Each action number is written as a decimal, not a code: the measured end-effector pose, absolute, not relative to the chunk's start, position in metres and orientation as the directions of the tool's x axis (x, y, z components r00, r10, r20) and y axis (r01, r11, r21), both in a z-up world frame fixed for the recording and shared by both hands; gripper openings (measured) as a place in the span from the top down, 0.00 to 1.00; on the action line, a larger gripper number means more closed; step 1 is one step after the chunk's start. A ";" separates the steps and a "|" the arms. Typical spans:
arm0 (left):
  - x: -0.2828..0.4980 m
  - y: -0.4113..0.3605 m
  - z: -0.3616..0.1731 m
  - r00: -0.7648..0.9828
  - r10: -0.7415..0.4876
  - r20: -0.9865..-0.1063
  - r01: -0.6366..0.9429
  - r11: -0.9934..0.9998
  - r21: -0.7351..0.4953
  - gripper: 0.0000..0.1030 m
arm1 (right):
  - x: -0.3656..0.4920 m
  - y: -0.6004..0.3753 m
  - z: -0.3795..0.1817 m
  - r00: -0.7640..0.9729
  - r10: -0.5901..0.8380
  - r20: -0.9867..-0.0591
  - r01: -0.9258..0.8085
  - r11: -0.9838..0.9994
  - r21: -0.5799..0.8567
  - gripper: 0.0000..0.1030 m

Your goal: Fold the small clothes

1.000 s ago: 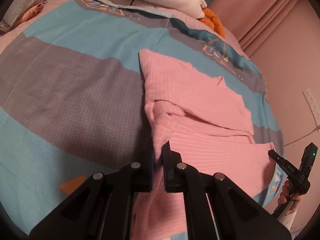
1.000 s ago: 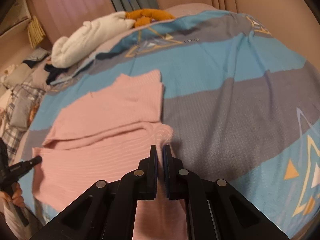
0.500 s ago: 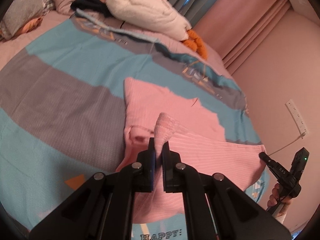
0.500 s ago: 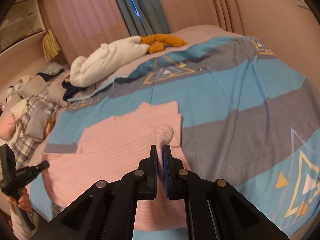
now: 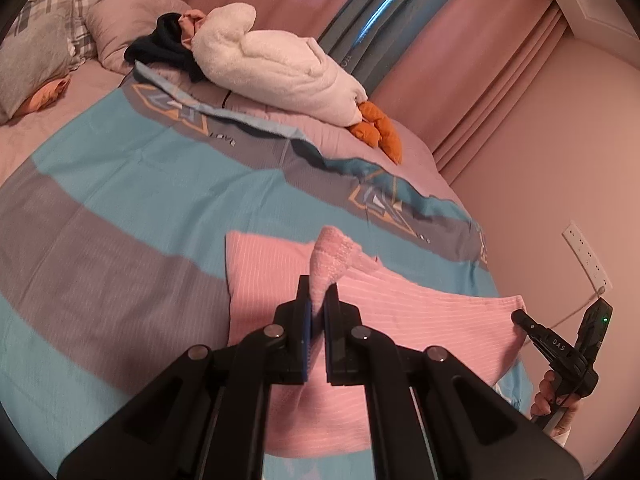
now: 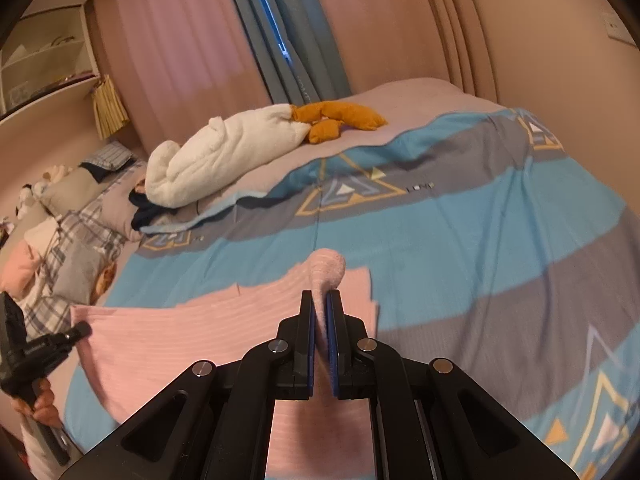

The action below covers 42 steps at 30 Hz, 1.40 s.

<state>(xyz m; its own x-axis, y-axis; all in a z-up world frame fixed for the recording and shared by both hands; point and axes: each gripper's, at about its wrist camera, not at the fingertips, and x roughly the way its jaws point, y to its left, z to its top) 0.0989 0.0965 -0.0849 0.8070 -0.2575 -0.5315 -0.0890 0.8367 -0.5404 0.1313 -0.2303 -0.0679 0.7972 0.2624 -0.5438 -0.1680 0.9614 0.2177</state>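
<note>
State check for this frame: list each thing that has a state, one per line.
left gripper: shut on the pink garment's edge, lifted.
right gripper: shut on its other near corner, lifted.
pink knit garment: near edge raised, far part flat on the bed.
striped bedspread: spread flat.
curtains: slightly parted.

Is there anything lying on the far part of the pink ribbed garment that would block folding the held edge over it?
Nothing visible. Both the left gripper and right gripper are shut on the pink ribbed garment, and its flat far part shows bare. The white plush toy lies well beyond it.
</note>
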 end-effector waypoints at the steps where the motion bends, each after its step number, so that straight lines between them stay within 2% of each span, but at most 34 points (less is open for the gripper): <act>1: 0.103 0.098 -0.084 0.809 -0.254 -0.531 -0.091 0.837 -0.539 0.96 | 0.137 -0.230 -0.067 0.797 0.262 -0.544 -0.167 0.961 0.218 0.93; 12: 0.161 0.112 -0.087 0.802 -0.218 -0.555 -0.130 0.845 -0.519 0.96 | 0.196 -0.217 -0.068 0.776 0.263 -0.574 -0.172 0.963 0.209 0.93; 27: 0.233 0.126 -0.147 0.695 -0.178 -0.697 -0.257 0.843 -0.472 0.96 | 0.278 -0.198 -0.129 0.650 0.179 -0.739 -0.108 0.984 0.144 0.93; 35: 0.253 0.131 -0.164 0.662 -0.152 -0.734 -0.288 0.852 -0.437 0.96 | 0.300 -0.204 -0.148 0.610 0.132 -0.781 -0.058 0.991 0.122 0.93; 42: 0.267 0.133 -0.198 0.587 -0.121 -0.800 -0.337 0.863 -0.378 0.96 | 0.313 -0.206 -0.176 0.557 0.099 -0.825 -0.033 0.995 0.097 0.93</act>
